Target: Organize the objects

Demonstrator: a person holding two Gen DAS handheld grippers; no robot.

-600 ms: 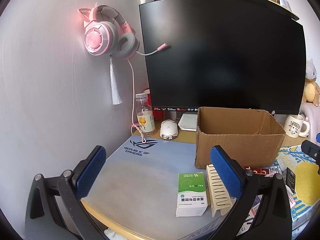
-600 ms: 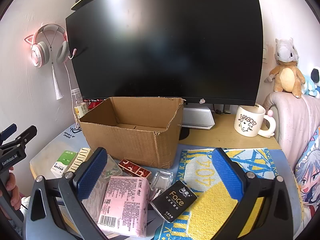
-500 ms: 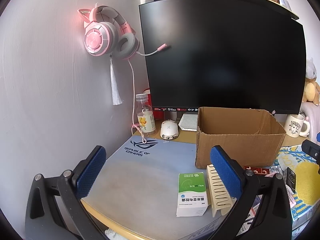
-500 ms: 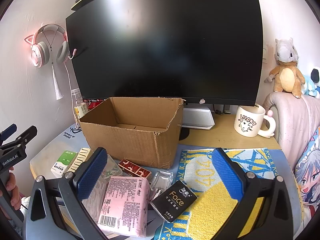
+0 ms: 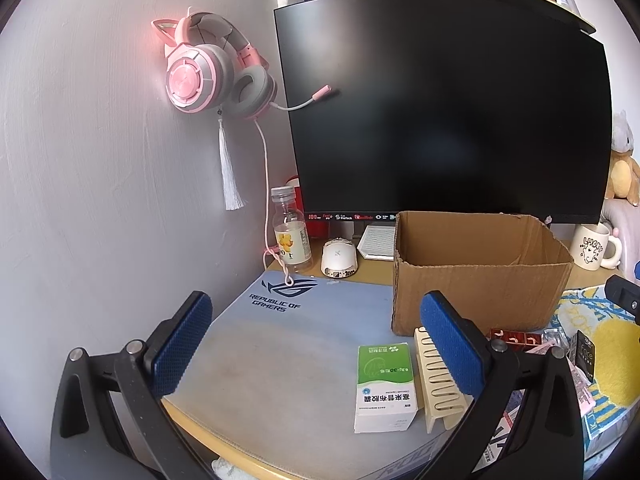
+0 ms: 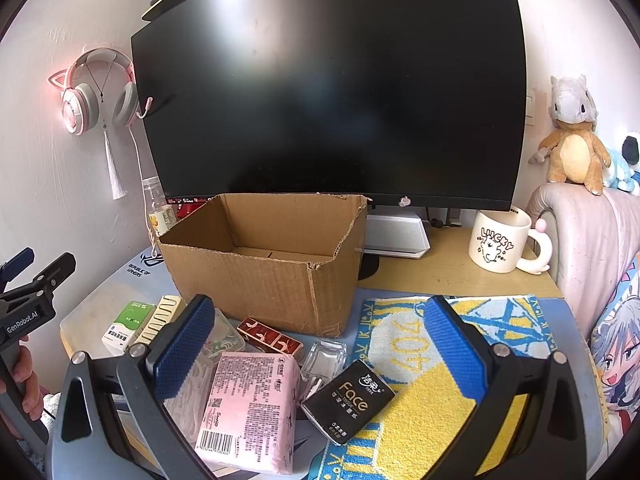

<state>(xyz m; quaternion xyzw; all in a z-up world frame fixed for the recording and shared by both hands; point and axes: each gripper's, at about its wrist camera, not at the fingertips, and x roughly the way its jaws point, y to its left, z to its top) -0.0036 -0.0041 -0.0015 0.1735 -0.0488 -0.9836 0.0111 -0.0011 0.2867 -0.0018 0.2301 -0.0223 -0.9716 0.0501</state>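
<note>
An open, empty cardboard box (image 6: 264, 268) (image 5: 476, 280) stands on the desk in front of the monitor. Before it lie a green-and-white medicine box (image 5: 384, 384) (image 6: 128, 320), a cream wavy clip (image 5: 436, 384), a red box (image 6: 270, 338), a clear glass dish (image 6: 324, 360), a pink tissue pack (image 6: 252, 400) and a black "Face" tissue pack (image 6: 348, 398). My left gripper (image 5: 316, 304) hovers open over the mouse mat, left of the medicine box. My right gripper (image 6: 319, 306) hangs open above the tissue packs, holding nothing.
A large dark monitor (image 6: 328, 92) fills the back. A bottle (image 5: 292, 240) and a white mouse (image 5: 339, 258) sit at back left, a "Lucky" mug (image 6: 500, 240) at back right. Pink headphones (image 5: 208, 76) hang on the wall. A yellow-blue towel (image 6: 424, 364) covers the right.
</note>
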